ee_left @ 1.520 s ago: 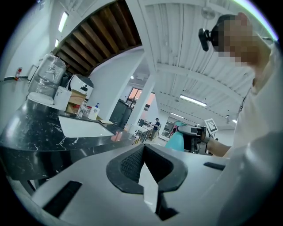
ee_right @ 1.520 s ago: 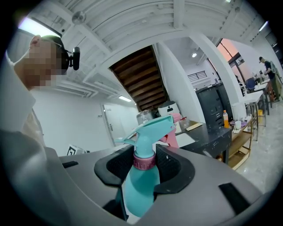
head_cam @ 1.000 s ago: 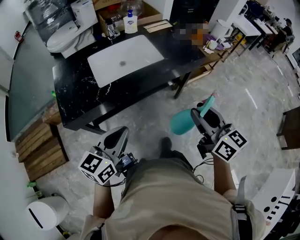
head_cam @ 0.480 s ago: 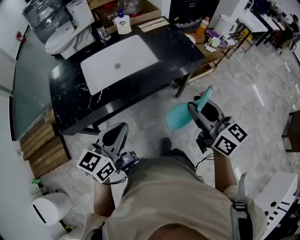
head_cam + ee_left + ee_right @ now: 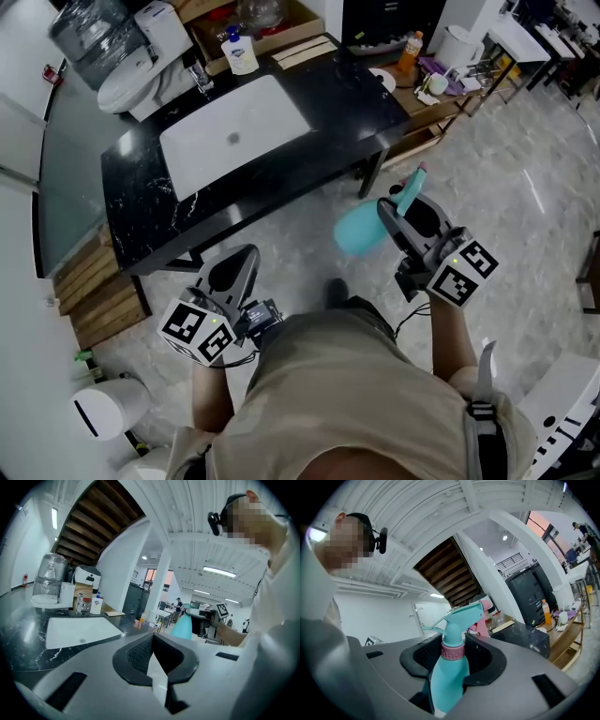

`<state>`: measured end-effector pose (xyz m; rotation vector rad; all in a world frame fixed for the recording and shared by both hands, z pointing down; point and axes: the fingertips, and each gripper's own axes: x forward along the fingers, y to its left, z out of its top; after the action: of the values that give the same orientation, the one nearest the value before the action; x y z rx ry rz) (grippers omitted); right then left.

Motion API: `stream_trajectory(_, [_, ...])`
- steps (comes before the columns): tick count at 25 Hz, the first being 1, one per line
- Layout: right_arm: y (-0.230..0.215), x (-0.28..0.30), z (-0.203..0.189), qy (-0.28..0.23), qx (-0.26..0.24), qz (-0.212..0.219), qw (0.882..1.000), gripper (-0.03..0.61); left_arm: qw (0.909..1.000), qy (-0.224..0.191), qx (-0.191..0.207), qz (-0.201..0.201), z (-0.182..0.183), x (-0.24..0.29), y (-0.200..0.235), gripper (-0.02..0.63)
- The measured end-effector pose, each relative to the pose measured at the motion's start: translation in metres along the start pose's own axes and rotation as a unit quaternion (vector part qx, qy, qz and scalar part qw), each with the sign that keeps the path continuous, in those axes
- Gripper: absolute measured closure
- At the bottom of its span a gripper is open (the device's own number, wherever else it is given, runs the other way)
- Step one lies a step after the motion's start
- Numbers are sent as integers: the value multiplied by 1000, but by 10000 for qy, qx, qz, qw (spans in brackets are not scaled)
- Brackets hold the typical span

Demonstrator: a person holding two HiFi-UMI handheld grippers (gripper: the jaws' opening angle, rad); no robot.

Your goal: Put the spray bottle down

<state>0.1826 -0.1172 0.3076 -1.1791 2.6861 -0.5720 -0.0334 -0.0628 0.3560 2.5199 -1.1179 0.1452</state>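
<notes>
Teal spray bottle [image 5: 358, 231], one; sink [image 5: 234, 141], one.

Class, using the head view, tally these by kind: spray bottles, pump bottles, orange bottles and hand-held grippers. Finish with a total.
spray bottle: 1
pump bottle: 1
orange bottle: 1
hand-held grippers: 2, the left hand-held gripper and the right hand-held gripper
Total: 5
</notes>
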Motion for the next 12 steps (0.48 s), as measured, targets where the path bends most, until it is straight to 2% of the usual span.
stream_trajectory(5, [-25, 0, 9, -1, -128, 124, 9998, 417, 9999, 57, 51, 70, 1, 22, -11, 603])
stream_trajectory(10, [-38, 7, 22, -21, -957, 425, 9945, 419, 9998, 132, 95, 112, 5, 42, -18, 603])
stream_trajectory(12, [-46, 10, 28, -38, -1133, 437, 9926, 419, 9997, 144, 124, 134, 7, 50, -21, 603])
